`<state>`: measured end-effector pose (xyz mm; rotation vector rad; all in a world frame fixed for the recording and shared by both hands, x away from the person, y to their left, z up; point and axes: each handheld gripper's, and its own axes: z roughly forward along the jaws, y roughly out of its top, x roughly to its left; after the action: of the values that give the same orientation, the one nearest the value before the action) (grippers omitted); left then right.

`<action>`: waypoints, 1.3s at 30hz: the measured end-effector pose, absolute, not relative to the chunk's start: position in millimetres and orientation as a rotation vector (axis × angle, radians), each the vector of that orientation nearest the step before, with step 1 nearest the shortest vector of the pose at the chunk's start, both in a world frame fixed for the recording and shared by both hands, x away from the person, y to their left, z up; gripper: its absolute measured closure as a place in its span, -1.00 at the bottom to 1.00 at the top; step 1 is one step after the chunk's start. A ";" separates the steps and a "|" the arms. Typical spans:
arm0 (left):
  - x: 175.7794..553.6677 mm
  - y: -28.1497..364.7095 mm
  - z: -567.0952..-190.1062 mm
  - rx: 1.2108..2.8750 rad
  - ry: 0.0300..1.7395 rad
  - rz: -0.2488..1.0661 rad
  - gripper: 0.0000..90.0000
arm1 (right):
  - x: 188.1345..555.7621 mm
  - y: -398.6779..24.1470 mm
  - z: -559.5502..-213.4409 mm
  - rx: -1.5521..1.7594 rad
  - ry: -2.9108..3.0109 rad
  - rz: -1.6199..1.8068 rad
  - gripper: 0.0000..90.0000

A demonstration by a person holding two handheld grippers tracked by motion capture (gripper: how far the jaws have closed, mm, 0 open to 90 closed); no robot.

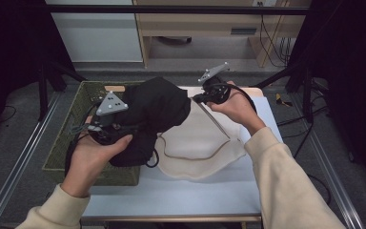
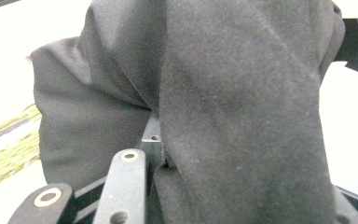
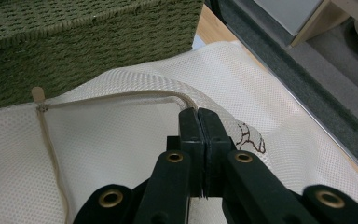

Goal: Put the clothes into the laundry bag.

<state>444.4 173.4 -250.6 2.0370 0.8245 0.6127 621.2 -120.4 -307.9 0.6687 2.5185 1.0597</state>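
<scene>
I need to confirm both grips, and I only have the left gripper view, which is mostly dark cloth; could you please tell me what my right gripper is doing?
Observer: The right gripper is shut on the zippered edge of a cream mesh bag, lifting it open.
Operator: Thank you; where is the black garment relative to that bag?
Observer: The black garment, held by the left gripper, hangs at the bag's left edge, partly above a green woven basket.
Operator: Is the bag on the table?
Observer: Yes, it lies on the white table.
</scene>
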 end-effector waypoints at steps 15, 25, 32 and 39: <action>438.2 127.9 -274.4 2.100 0.748 0.481 0.36 | 623.8 -121.0 -309.9 0.672 2.536 1.055 1.00; 443.0 107.6 -298.2 2.139 0.731 0.426 0.36 | 624.5 -122.5 -310.7 0.680 2.539 1.050 1.00; 435.3 94.5 -301.8 2.147 0.691 0.366 0.36 | 624.8 -122.4 -311.3 0.680 2.543 1.044 1.00; 433.7 84.4 -309.5 2.151 0.683 0.332 0.36 | 624.1 -121.3 -311.4 0.676 2.543 1.045 1.00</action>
<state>433.7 84.4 -309.5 2.1513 0.6828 0.3321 624.1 -121.3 -311.4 0.6757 2.5425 1.0448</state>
